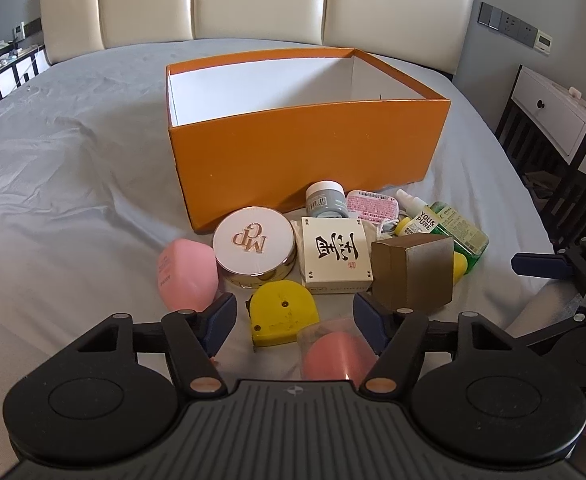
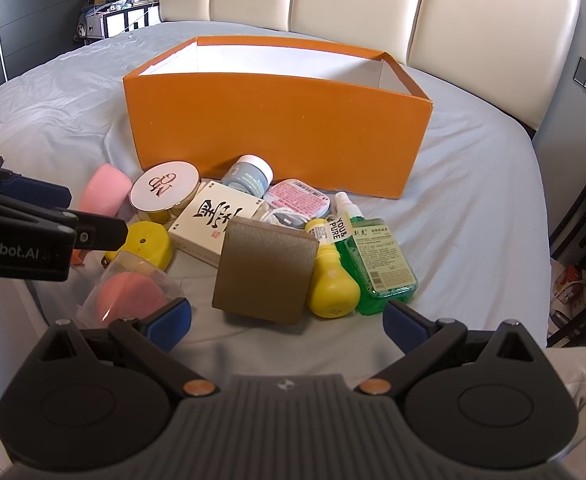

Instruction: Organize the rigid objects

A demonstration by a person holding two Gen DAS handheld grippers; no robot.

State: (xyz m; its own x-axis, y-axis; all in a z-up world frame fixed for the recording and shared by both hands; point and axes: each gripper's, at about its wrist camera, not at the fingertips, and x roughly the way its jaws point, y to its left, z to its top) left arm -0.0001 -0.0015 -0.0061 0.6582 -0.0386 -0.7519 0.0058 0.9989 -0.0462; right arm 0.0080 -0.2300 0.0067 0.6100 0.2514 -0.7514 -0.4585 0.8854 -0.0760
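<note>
- I judge this the first pick: my left gripper (image 1: 295, 322) hangs with jaws spread around the yellow tape measure (image 1: 283, 314), not pinching.
- Right gripper (image 2: 287, 322) spread, empty.
- Next: close, lift into the orange box (image 1: 305, 148) behind the pile.

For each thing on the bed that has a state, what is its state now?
Orange box: open, no lid, upright.
Round compact: closed, lying flat.
Grey jar: capped, upright.
Green bottle: capped, lying down.
Yellow tape measure: tape retracted.
Left tongs: open around the pink sponge pack, not pressing it.
Right tongs: open, empty.
</note>
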